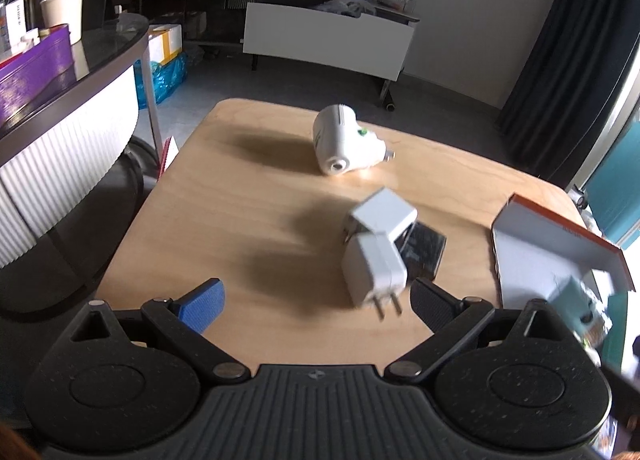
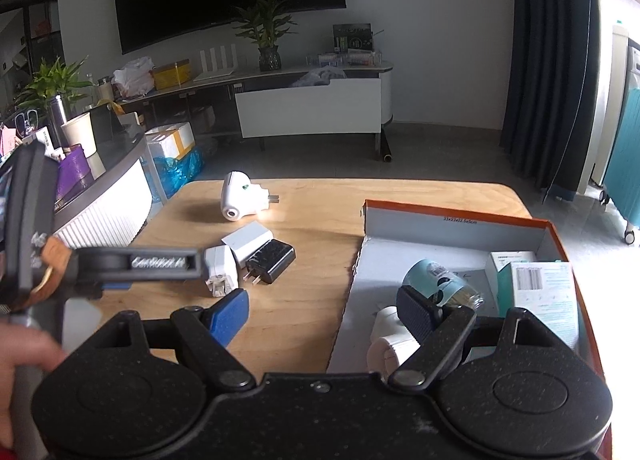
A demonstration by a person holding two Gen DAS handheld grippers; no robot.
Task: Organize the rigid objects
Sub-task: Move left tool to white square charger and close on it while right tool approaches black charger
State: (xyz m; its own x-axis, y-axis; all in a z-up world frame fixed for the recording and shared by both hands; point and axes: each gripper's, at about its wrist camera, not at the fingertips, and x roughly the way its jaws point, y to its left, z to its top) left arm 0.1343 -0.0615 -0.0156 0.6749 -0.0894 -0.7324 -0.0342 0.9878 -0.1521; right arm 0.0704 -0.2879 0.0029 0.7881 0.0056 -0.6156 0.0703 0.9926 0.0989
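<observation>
Left gripper (image 1: 316, 300) jaws wide, empty, nearing white charger (image 1: 374, 272), apparently next pick for box (image 2: 452, 248). Right gripper (image 2: 324, 308) spread, empty. Next: straddle, close.

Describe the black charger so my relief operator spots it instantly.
On the wooden table, left of the orange-rimmed box, three chargers cluster. The black charger lies nearest the box, touching the white chargers; it is the only dark one.

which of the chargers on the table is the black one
The black charger, the rightmost of the three clustered plugs, nearest the orange-rimmed box. The two chargers beside it are white.
</observation>
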